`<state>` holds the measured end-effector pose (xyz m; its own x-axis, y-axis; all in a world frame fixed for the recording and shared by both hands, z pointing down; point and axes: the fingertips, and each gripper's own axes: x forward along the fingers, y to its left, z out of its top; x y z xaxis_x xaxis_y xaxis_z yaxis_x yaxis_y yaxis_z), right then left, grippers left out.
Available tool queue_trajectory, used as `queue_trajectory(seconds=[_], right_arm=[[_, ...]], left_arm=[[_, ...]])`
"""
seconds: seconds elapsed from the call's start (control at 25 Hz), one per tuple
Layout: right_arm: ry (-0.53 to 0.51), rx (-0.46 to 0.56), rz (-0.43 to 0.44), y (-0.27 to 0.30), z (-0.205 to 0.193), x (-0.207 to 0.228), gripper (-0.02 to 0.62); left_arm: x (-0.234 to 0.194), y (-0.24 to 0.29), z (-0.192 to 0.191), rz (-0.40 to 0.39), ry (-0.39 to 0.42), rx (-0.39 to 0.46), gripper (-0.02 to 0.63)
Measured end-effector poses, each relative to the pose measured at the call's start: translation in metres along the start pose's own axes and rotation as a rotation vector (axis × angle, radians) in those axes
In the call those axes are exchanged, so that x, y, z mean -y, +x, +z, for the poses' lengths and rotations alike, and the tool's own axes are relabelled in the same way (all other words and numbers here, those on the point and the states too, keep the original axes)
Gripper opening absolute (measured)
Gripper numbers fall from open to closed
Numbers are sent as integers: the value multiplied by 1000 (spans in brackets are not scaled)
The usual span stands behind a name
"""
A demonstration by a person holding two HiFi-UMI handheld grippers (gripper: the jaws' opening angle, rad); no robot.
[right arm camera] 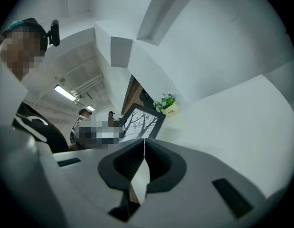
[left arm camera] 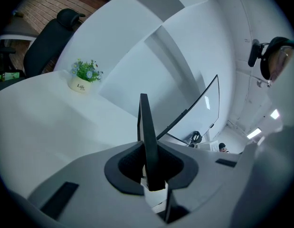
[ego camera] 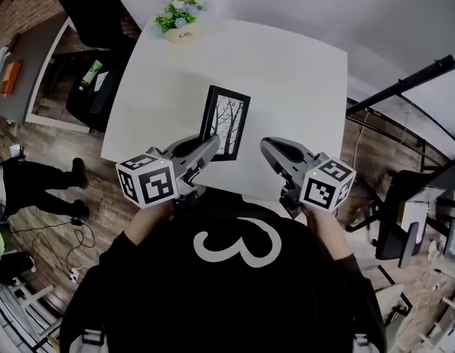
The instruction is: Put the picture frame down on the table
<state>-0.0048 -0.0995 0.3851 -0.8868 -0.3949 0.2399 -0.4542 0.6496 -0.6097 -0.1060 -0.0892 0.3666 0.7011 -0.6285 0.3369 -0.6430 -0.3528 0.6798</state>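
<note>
Grips black-rimmed rectangular picture frame w/ bare-tree print point(ego camera: 226, 120) in left gripper point(ego camera: 209, 144), jaws pinching its near-left edge; edge-on btwn them in left gripper view. Holds it over near part of white square table point(ego camera: 301, 87), contact w/ tabletop unclear. Has right gripper point(ego camera: 265, 147) just right of frame, apart from it, jaws pressed together, nothing btwn. Beyond: small cream pot of green plant w/ pale flowers point(ego camera: 179, 22) at table's far edge, black office chair point(ego camera: 87, 6) far left, wood-plank floor point(ego camera: 95, 201) left of table.
</note>
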Motion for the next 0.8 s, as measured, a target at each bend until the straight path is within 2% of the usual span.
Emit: queue_trajectory(seconds=[0.44,0.8], right_arm=[[43,-6,-67,-7,-7,27,25],[85,-14,-83,-3,-16,43,25]], left_arm=[[-22,25,-7,-1,-28,-62,61],[-41,42,-12,27,-25,-99,61]])
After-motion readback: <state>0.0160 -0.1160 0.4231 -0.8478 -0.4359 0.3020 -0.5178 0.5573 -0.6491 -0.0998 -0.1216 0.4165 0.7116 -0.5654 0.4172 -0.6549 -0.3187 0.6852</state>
